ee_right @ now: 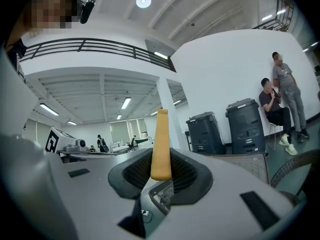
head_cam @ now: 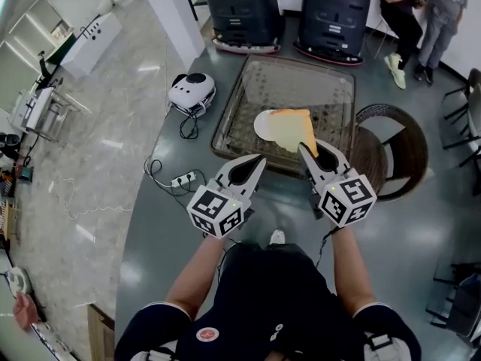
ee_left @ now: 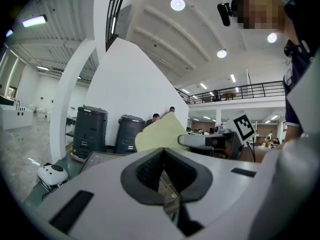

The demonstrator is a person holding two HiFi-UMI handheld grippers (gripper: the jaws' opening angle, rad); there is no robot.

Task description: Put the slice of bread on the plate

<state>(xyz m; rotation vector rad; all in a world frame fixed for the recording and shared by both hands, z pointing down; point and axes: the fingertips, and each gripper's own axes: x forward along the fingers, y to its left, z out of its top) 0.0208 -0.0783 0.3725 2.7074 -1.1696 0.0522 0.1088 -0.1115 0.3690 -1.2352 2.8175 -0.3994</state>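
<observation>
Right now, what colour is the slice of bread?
The slice of bread is pale yellow with an orange-brown crust; the head view shows it best.

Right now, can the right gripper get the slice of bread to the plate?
Probably yes: the right gripper holds the slice of bread about over the white plate, and nothing seems to stand between them.

Head view steeply down, gripper views level, close, sharing bread slice (head_cam: 294, 130)

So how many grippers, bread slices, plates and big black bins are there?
Grippers: 2 (left gripper, right gripper)
Bread slice: 1
Plate: 1
Black bins: 2
Total: 6
</observation>
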